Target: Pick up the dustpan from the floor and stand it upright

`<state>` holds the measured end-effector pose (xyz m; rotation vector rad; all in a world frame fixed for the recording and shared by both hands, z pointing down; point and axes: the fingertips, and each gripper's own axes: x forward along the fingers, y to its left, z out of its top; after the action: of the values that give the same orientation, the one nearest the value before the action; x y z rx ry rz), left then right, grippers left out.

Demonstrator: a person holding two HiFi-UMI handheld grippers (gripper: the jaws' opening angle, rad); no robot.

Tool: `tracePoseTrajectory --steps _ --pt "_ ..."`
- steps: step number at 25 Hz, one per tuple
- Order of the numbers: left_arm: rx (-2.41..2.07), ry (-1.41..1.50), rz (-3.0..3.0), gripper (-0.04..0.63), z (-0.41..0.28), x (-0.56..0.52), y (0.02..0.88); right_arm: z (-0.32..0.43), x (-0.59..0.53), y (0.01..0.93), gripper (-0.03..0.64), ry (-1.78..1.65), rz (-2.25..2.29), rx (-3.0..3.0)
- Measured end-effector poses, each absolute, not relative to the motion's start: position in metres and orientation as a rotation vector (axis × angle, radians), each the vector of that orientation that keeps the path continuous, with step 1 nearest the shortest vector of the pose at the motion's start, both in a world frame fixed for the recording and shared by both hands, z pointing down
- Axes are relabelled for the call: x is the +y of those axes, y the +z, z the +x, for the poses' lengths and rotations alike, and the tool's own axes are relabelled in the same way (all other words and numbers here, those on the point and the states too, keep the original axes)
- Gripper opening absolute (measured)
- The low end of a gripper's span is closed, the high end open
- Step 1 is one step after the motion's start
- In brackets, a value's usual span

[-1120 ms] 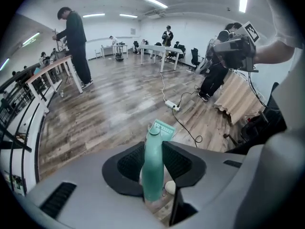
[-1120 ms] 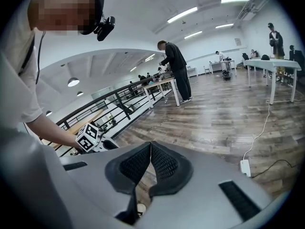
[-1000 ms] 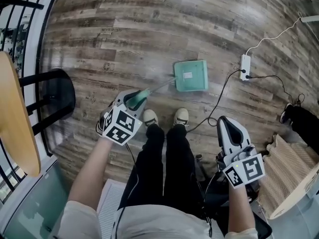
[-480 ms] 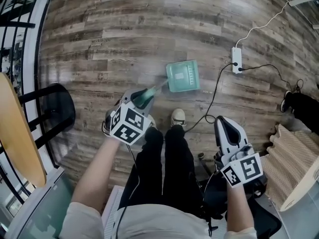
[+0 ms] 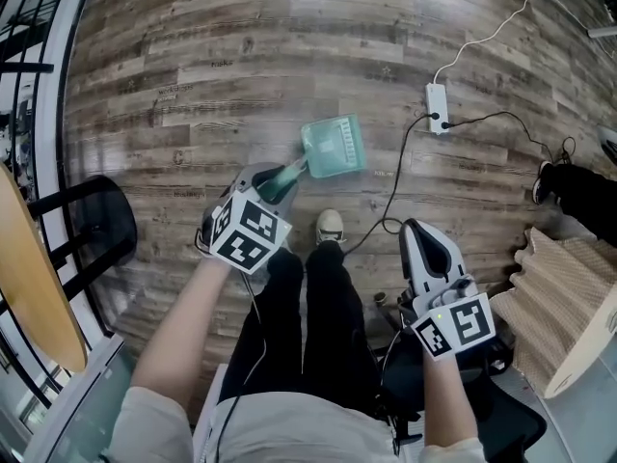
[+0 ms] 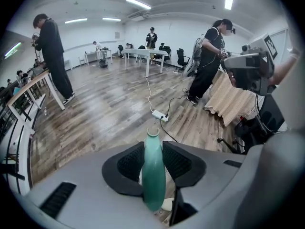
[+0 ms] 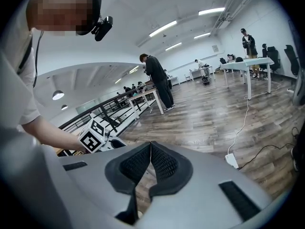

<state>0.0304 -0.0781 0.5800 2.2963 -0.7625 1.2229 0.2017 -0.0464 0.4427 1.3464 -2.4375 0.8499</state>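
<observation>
Wooden floor [image 5: 241,56] fills the head view. We stand near its lower middle, one shoe [image 5: 330,226] forward.

The teal dustpan [image 5: 334,147] is just ahead of that shoe, mid-floor, pan end away from us and tilted. We cannot tell whether its far lip clears the boards.

Left gripper [image 5: 282,179] is clamped on the dustpan's handle [image 6: 153,185], pads pressing both flanks. Right gripper [image 5: 430,251] hangs beside our right leg, jaws pressed together on nothing.

Power strip [image 5: 436,107] and its cable [image 5: 400,177] lie near the pan's right side.

Risks, as we judge them:
- The smooth handle could swivel or slip between the pads while we rotate it upright, because the pan's weight hangs away from the grip.
- The pan could snag the cable.
- Released off-balance, it would topple.
</observation>
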Motion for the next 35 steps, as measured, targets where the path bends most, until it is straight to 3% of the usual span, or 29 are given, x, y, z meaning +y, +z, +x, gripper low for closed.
tracePoseTrajectory --steps 10,24,35 --pt "-0.721 1.234 2.296 0.135 0.060 -0.093 0.579 0.217 -0.044 0.446 0.026 0.874 1.376 -2.429" --pt "-0.702 1.272 2.281 0.137 0.050 -0.083 0.577 0.213 -0.047 0.443 0.026 0.874 1.345 -2.439" --pt "-0.789 1.163 2.344 0.152 0.040 -0.081 0.512 0.201 -0.044 0.404 0.026 0.808 1.306 -2.477"
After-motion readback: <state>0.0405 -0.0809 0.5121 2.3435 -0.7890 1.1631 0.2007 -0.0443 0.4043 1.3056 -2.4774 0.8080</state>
